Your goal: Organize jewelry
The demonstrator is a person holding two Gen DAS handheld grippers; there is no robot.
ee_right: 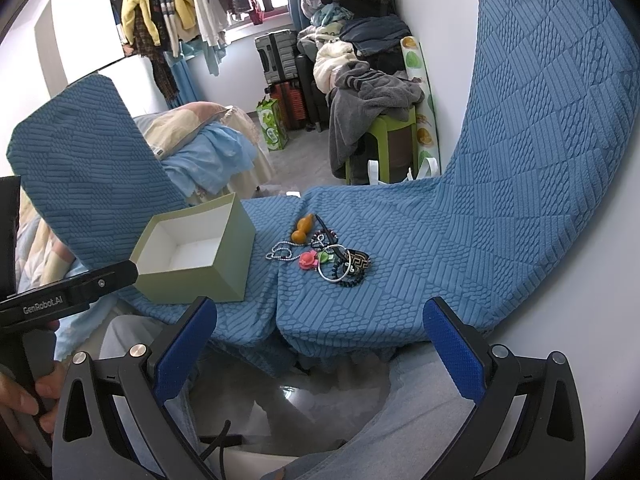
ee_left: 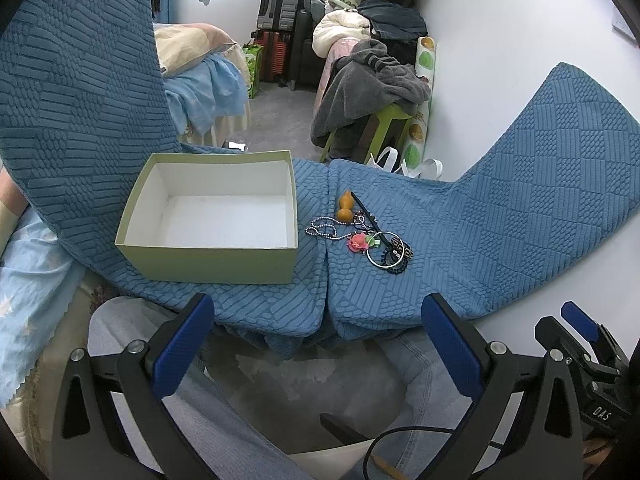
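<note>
A pale green open box [ee_left: 212,256] with a white, bare inside stands on the blue quilted cushion [ee_left: 480,240]; it also shows in the right wrist view [ee_right: 192,280]. To its right lies a jewelry pile: an orange gourd pendant [ee_left: 345,209], a bead chain [ee_left: 322,230], a pink flower clip [ee_left: 358,242], a silver bangle [ee_left: 380,254] and a patterned band [ee_left: 402,247]. The right wrist view shows the same pile [ee_right: 328,258]. My left gripper [ee_left: 318,316] and right gripper [ee_right: 320,320] are both open and empty, held back from the cushion's near edge.
The cushion's side panels rise at left [ee_left: 80,100] and right [ee_right: 540,120]. Behind are a bed [ee_left: 200,76], a green stool with grey clothes [ee_left: 376,92], suitcases [ee_right: 276,60] and hanging clothes [ee_right: 180,12]. My jeans-clad legs [ee_left: 412,364] are below the grippers.
</note>
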